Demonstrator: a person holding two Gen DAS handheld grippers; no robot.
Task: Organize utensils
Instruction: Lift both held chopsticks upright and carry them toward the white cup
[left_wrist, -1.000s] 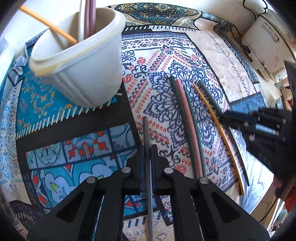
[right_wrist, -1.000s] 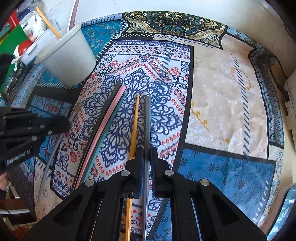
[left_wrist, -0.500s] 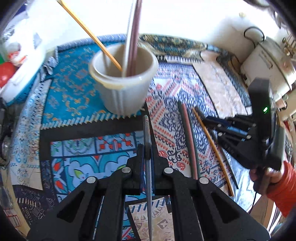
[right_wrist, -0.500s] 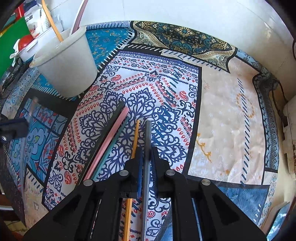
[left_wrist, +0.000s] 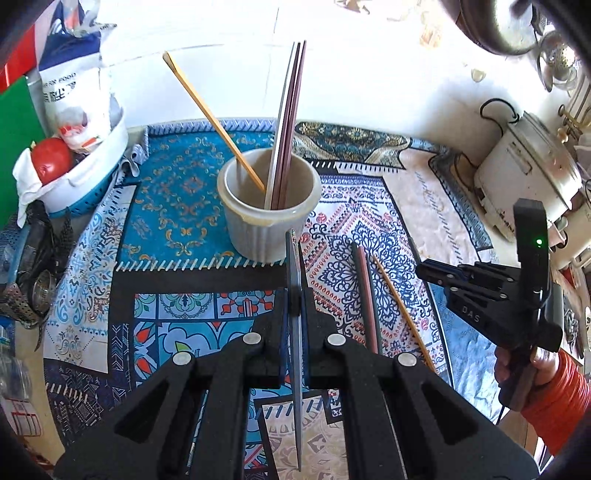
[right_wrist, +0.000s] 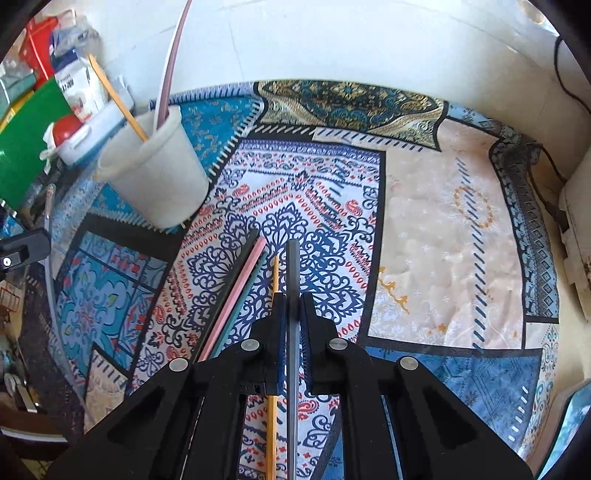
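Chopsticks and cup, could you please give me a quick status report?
Left claw shut on a grey chopstick, pointing at the cup. Right claw shut on another grey chopstick. Four chopsticks on cloth. Nothing blocking.

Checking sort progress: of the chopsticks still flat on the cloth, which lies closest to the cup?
The dark one, leftmost of the loose bunch, beside the pink one. Its tip points nearest the white cup. The yellow one lies farthest over, by the right gripper.
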